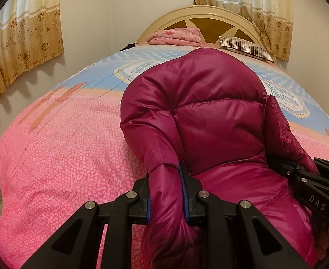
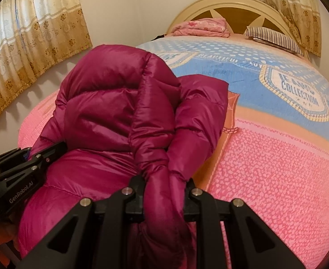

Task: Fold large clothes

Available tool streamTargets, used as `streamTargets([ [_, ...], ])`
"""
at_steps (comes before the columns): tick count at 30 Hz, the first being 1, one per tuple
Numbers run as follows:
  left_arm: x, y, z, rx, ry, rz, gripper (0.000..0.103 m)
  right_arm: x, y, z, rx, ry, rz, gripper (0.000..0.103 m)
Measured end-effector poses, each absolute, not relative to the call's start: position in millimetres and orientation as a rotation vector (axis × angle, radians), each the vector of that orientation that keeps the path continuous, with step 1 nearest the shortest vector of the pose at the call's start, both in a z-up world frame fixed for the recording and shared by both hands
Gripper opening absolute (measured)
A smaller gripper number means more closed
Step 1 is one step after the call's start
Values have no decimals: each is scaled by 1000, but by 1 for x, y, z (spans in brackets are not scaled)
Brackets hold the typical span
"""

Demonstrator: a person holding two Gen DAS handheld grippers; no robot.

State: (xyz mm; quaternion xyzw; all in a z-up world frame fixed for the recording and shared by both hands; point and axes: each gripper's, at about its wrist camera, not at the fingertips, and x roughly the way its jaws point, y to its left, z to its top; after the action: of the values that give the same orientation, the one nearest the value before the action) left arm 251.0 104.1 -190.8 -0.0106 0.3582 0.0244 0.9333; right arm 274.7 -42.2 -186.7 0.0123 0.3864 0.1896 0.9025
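A magenta puffer jacket lies bunched on the pink and blue bedspread; it also shows in the right wrist view. My left gripper is shut on a bunched fold of the jacket between its blue pads. My right gripper is shut on another bunched fold of the jacket. Each gripper shows in the other's view: the right one at the right edge, the left one at the left edge. The jacket's far part is puffed up and hides the bed behind it.
A cream headboard stands at the far end. A folded pink quilt and a striped pillow lie against it. Floral curtains hang on the left wall and behind the headboard.
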Motion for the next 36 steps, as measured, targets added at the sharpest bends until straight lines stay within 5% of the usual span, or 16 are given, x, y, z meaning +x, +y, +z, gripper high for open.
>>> streamTargets([
  [23,253,100,-201,27,738,62,31,281,-42,-193,45,825,381,23],
  [36,251,99,-202,46,740,116,50,287,-42,-195,44,861,369,33],
])
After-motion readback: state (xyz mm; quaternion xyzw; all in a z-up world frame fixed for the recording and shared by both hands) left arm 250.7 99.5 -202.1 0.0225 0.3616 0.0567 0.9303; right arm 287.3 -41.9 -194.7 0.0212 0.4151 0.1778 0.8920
